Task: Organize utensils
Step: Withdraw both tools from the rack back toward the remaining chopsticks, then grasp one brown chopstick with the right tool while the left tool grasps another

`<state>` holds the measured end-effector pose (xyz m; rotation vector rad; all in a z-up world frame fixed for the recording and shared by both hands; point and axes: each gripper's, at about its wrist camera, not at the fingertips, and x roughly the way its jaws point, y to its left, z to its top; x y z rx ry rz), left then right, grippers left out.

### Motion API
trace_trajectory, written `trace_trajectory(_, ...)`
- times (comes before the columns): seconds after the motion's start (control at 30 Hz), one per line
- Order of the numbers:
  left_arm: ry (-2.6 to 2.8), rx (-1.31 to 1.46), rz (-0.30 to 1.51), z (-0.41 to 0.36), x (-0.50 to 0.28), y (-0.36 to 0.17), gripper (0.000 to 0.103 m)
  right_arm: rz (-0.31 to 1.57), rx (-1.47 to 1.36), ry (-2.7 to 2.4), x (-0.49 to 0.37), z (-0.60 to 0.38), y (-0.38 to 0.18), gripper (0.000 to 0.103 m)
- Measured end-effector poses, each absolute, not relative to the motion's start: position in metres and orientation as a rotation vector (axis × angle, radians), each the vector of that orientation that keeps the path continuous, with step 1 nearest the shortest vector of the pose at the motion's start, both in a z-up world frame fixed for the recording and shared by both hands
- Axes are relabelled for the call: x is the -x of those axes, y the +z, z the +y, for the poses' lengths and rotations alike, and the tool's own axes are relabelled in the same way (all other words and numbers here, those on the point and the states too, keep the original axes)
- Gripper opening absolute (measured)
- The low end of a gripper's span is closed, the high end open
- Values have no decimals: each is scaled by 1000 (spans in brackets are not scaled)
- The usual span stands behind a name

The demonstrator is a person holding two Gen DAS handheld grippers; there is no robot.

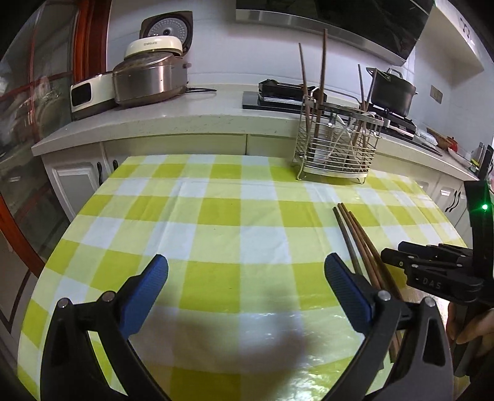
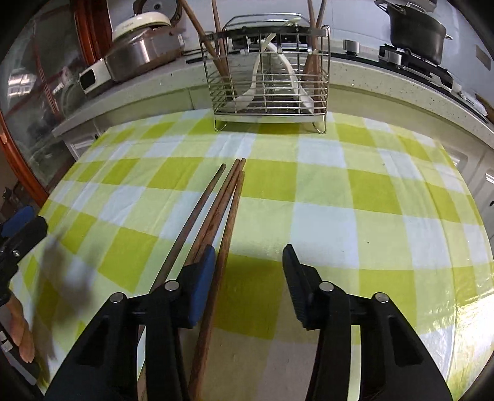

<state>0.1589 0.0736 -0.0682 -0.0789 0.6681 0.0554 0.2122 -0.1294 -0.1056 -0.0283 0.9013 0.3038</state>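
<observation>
Wooden chopsticks (image 2: 216, 222) lie on a checked cloth (image 2: 339, 191) before a wire rack (image 2: 268, 89). Both grippers, left (image 1: 246, 277) and right (image 2: 248, 262), gape wide, holding nothing.

This is a home kitchen. A pale speckled stone countertop (image 1: 173, 118) runs over white cabinet doors with dark handles (image 1: 77, 182), carrying a steel-bodied rice cooker with its cream lid raised (image 1: 151, 74), a black lidded stockpot on a gas hob (image 1: 392, 89), and a slanted dark-glass range hood (image 1: 355, 27) above. In front stands a table under a yellow-green and white checked cloth (image 2: 324, 191), with a wire metal utensil drainer holding wooden chopsticks and white spoons (image 2: 268, 74) at its far edge.
</observation>
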Motion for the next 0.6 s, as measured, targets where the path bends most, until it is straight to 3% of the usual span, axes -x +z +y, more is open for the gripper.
trace_trajectory(0.5, 50, 103, 714, 81, -167, -77, 98, 943, 142, 264, -234, -101, -110, 25)
trace_trajectory(0.6, 44, 90, 729, 74, -170, -78, 98, 939, 147, 269, -236, -98, -110, 10)
